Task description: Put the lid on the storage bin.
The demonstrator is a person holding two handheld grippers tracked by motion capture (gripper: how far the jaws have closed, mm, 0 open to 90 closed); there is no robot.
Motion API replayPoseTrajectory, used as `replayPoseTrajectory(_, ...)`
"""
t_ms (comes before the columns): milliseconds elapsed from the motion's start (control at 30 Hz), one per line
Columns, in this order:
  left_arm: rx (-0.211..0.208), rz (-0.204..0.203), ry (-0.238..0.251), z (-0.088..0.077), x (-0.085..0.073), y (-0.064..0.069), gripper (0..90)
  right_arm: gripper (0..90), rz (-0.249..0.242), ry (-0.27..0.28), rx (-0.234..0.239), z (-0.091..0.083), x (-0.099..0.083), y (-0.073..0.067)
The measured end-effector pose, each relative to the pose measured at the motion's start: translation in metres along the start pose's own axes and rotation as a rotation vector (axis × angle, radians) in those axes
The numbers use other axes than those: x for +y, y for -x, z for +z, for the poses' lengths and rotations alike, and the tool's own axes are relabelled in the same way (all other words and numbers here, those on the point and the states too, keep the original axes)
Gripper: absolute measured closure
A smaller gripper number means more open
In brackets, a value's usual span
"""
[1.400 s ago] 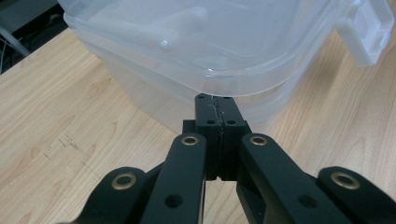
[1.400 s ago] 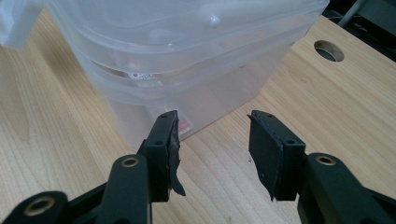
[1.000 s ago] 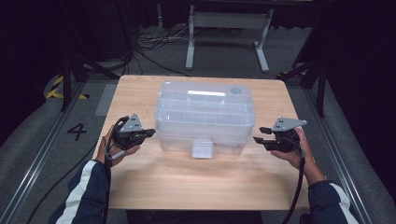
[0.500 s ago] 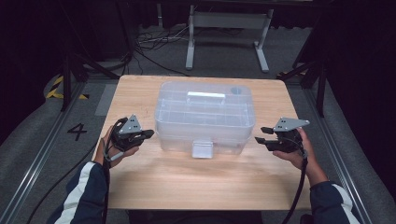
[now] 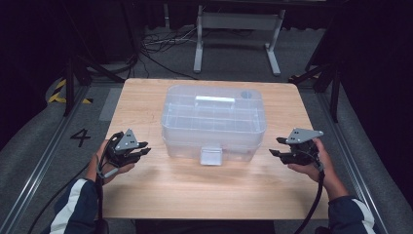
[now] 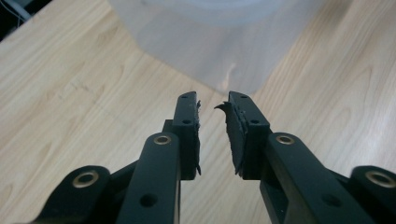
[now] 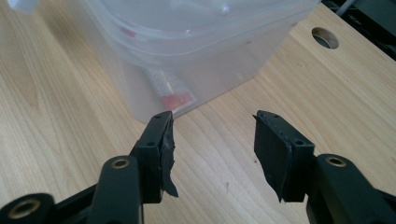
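Bench (image 5: 146,195) of light wood sat in the middle of the high view, with a clear plastic bin (image 5: 213,122) at frame centre, lid on, a small clear latch tab (image 5: 210,156) on its near wall. Left gripper (image 5: 141,152) was at lower left of that frame, held in the person's left hand (image 5: 104,163), fingers pointing toward the bin's left end and just short of it, not touching. In the left gripper view the two fingers (image 6: 187,135) stood a narrow gap apart with nothing between them, bare wood showing through the gap; jaws had just been opening from shut. Bin's rounded corner (image 6: 219,42) filled the top centre of that view, just beyond the fingertips. Right gripper (image 5: 275,147) was at lower right of the high view in the right hand (image 5: 314,163), fingers aimed at the bin's right end, a small gap off it. In the right gripper view the fingers (image 7: 159,149) stood clearly wider apart, empty, jaws having just opened a bit further; bin wall (image 7: 196,70) at upper left of frame, near the left finger, contact cannot be told. Red-and-white packet (image 7: 170,93) showed through the wall, inside the bin near its bottom. Round hole (image 7: 325,37) in the bench at upper right of that view.
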State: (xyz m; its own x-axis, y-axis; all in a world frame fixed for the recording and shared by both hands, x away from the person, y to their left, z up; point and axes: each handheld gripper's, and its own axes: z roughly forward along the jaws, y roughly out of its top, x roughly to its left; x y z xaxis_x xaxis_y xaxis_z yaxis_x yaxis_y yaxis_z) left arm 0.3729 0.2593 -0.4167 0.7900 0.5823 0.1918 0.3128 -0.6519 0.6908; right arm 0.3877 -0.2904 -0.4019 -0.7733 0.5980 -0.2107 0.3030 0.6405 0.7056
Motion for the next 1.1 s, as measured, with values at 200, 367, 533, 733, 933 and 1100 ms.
replayPoseTrajectory(200, 0.015, -0.006, -0.049, -0.001, -0.017, 0.003, 63.8, 45.8, -0.010, -0.030, -0.010, -0.001, -0.003, -0.003)
replayPoseTrajectory(367, 0.018, 0.003, -0.076, 0.000, -0.025, 0.006, 56.4, 43.5, -0.022, -0.053, -0.025, -0.001, -0.008, -0.005)
replayPoseTrajectory(533, 0.032, -0.021, -0.086, 0.001, -0.034, 0.008, 46.0, 42.0, -0.014, -0.065, -0.041, -0.004, -0.018, -0.005)
replayPoseTrajectory(733, 0.029, -0.033, -0.100, 0.002, -0.043, 0.012, 38.1, 38.6, 0.021, -0.081, -0.062, -0.009, -0.036, -0.002)
replayPoseTrajectory(933, 0.023, -0.059, -0.100, 0.002, -0.052, 0.014, 32.3, 36.7, 0.069, -0.082, -0.065, -0.013, -0.058, 0.001)
replayPoseTrajectory(1100, 0.009, -0.085, -0.094, 0.002, -0.060, 0.015, 28.2, 34.4, 0.108, -0.089, -0.057, -0.013, -0.079, 0.001)
